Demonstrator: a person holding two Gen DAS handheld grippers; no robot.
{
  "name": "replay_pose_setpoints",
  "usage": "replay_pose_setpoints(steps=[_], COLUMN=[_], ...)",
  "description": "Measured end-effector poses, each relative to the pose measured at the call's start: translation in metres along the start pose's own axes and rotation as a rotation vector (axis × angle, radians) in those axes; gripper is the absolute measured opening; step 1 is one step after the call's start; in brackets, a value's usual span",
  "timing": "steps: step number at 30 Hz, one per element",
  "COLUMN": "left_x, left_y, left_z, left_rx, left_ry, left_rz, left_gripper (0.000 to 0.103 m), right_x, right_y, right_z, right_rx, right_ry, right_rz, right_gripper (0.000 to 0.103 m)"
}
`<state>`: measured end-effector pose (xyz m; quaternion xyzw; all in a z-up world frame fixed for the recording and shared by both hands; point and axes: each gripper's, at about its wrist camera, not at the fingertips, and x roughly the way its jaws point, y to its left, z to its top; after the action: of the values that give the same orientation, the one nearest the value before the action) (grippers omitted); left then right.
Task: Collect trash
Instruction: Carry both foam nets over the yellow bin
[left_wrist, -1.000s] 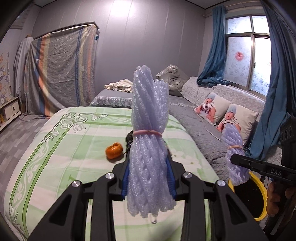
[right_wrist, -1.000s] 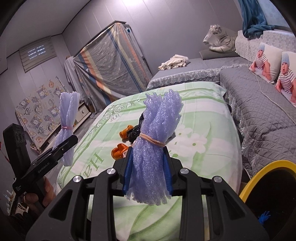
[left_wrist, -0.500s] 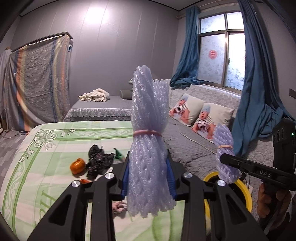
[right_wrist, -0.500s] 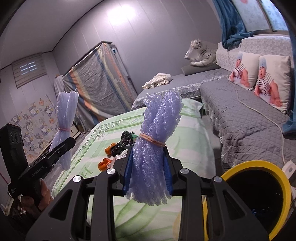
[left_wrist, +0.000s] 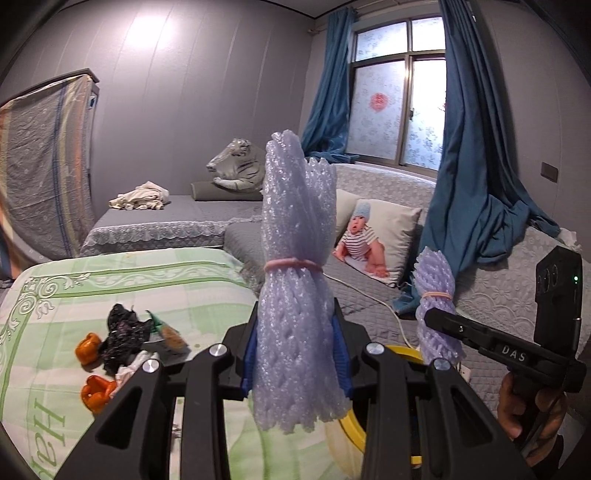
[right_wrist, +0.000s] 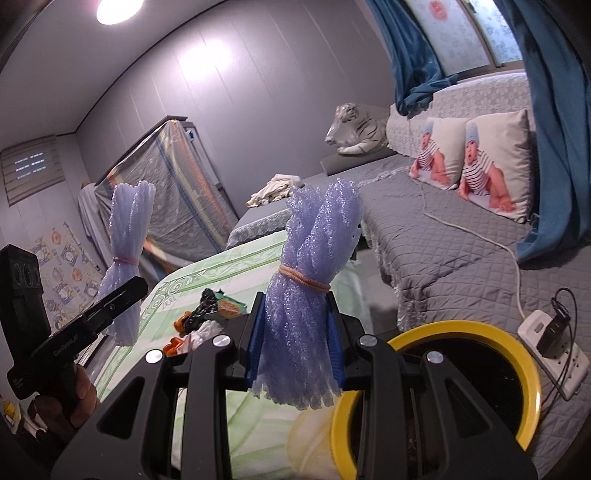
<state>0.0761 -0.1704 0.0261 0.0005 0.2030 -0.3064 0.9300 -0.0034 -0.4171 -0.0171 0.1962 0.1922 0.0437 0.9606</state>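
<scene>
risks: the tall bundle of pale purple foam netting tied with a pink rubber band (left_wrist: 295, 280), clamped low down in the left gripper (left_wrist: 295, 354), stood well above the jaws and could have tipped or slid out if swung fast. the second purple foam-net bundle bound with an orange band (right_wrist: 306, 291), in the right gripper (right_wrist: 295, 354), sat just left of the yellow-rimmed black bin (right_wrist: 436, 332); let go too soon, it would probably have landed on the green floral bedspread (right_wrist: 229, 266) rather than inside. both bundles also blocked much of each camera's forward view, so the bin mouth was easy to misjudge.

left gripper: jaws narrow, blue pads pressed on either side of its bundle, nothing else touched.

right gripper: jaws narrow, blue pads closed on its bundle likewise.

remaining trash: a crumpled black wrapper (left_wrist: 123, 332), orange peel pieces (left_wrist: 88, 343) and a green-edged packet (left_wrist: 166, 332) lay together on the bedspread, left of the left gripper; a white scrap beside them was too obscured to name with confidence.

bin: on the floor at the bed's near right corner, open-topped, contents dark.
</scene>
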Motion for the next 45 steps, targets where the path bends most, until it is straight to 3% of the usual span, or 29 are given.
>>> replay_pose_setpoints(steps=[19,33,45], left_x=[0.055,0.109,0.155], left_y=[-0.081,-0.104,-0.108], left_z=[-0.016,-0.044,-0.078], left_rx=[0.097,0.105,0.099], left_ry=[0.07,0.232,0.395], left_rz=[-0.153,-0.245,-0.26], left_gripper=[0.032,0.032,0.032], right_x=[-0.03,-0.031,-0.018], right_y=[-0.071,-0.113,-0.133], right_z=[-0.016,-0.038,-0.058], right_rx=[0.096,0.174,0.238], right_ry=[-0.032,0.009,0.078], right_rz=[-0.143,-0.244,-0.285], right_gripper=[0.029,0.029,0.029])
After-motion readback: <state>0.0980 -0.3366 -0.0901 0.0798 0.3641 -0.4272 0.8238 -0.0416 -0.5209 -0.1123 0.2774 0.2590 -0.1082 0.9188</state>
